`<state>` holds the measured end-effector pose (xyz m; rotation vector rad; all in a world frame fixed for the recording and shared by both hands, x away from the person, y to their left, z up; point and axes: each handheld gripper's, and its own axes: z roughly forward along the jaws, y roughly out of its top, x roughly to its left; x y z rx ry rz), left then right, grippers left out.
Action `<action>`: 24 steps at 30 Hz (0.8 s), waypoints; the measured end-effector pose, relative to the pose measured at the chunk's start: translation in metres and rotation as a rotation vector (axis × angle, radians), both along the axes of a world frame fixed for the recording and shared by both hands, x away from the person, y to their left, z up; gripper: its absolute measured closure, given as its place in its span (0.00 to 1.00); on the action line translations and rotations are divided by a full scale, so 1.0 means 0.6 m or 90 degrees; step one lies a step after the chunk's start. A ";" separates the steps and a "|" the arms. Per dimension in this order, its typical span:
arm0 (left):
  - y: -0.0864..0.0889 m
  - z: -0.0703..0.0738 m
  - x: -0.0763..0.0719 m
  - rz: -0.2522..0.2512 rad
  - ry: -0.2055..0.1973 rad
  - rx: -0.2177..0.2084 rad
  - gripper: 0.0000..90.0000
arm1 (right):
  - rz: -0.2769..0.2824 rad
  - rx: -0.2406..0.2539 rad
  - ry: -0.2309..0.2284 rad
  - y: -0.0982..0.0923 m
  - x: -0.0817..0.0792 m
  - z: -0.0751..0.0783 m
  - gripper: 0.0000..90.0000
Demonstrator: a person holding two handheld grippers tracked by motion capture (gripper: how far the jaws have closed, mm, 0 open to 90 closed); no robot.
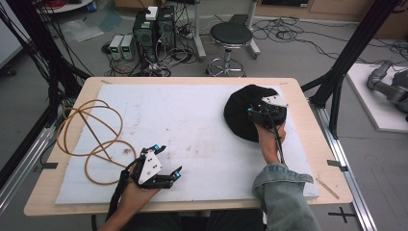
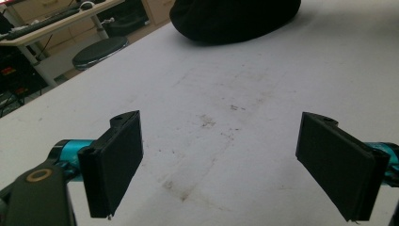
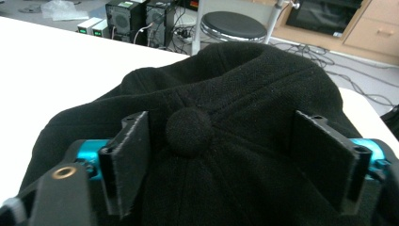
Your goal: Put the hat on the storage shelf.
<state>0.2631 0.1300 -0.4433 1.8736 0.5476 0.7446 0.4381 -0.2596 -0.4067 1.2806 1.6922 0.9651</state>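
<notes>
The right hand-held gripper [image 3: 221, 155] sits on the black cap [image 3: 226, 94], jaws wide, straddling the crown button [image 3: 189, 131] – pads not pressing it. The left hand-held gripper [image 2: 221, 165] hovers wide open over bare tabletop [image 2: 211, 108] – cap well ahead.

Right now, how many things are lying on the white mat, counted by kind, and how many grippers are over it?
Black hat: 1
Tan cord in loose loops, partly off the white mat: 1
Grippers, the left gripper and the right gripper: 2
Total: 4
</notes>
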 end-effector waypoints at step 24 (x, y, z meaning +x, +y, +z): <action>0.000 0.001 0.000 -0.003 -0.001 0.000 0.18 | 0.040 0.006 0.015 -0.001 0.001 0.002 0.79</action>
